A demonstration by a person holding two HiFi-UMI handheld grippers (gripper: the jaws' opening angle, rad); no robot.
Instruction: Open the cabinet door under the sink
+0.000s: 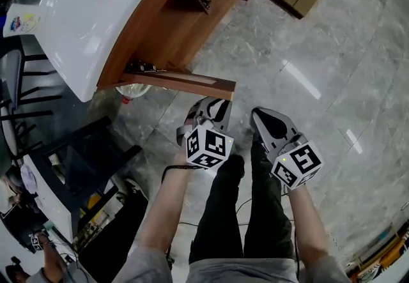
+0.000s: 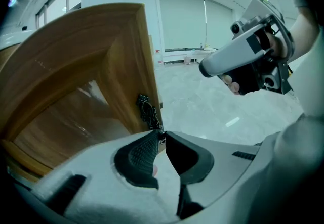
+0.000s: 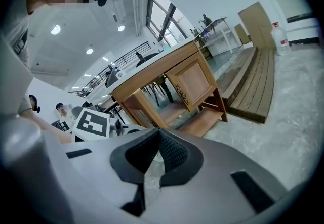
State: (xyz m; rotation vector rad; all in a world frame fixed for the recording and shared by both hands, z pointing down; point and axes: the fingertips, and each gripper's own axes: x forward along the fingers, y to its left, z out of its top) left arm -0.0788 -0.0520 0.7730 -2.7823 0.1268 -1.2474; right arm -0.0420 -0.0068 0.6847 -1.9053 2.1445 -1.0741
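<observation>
Door part-open, left gripper on handle.
The cabinet [image 1: 153, 20] stands under a white top, and its door [image 1: 192, 84] projects toward the person. The left gripper [image 2: 161, 139] has its jaws pinched on the lower tip of the handle [image 2: 148, 110]. This shallow hold may slip under an off-axis pull. The right gripper [image 3: 157, 134] is closed and empty. Sink and hinges are hidden.

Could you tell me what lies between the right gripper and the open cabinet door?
Only bare floor, seen in the left gripper view between the cabinet door and the right gripper.
</observation>
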